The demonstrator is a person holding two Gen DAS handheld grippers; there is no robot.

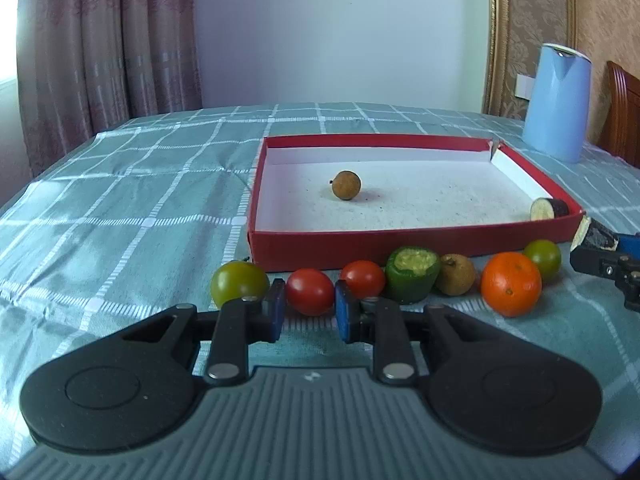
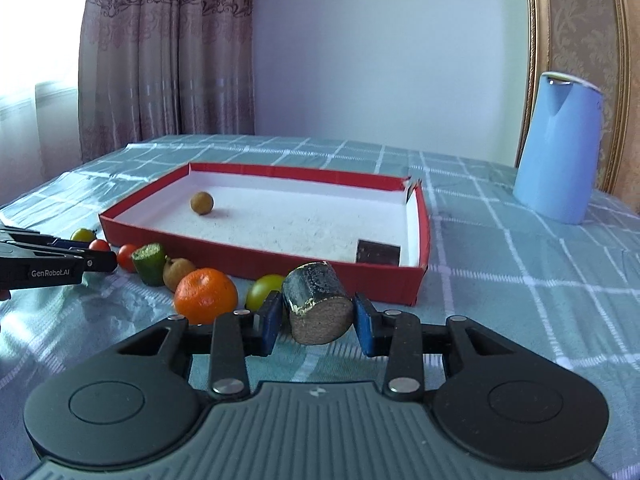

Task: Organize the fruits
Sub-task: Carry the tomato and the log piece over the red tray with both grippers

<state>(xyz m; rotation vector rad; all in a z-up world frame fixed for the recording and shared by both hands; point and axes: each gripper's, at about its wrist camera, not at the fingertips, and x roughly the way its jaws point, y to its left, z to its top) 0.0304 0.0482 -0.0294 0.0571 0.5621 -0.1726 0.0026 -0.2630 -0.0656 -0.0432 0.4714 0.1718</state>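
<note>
A red box (image 1: 400, 240) (image 2: 256, 258) with a white floor holds a brown longan (image 1: 346, 185) (image 2: 201, 203) and a dark eggplant piece (image 1: 549, 209) (image 2: 378, 252). A row of fruit lies in front of it: green tomato (image 1: 239, 282), two red tomatoes (image 1: 310, 291) (image 1: 362, 278), cut green piece (image 1: 412, 274) (image 2: 149, 262), longan (image 1: 456, 279), orange (image 1: 511, 283) (image 2: 205, 295), green tomato (image 1: 543, 257) (image 2: 266, 296). My left gripper (image 1: 310, 314) has its pads on either side of the nearer red tomato. My right gripper (image 2: 318, 320) is shut on an eggplant chunk (image 2: 318, 306), off the cloth.
A pale blue jug (image 1: 558, 104) (image 2: 558, 148) stands at the back right on the green checked tablecloth (image 1: 132, 208). A wooden chair (image 1: 624, 116) is at the far right. Curtains hang behind the table's far left edge.
</note>
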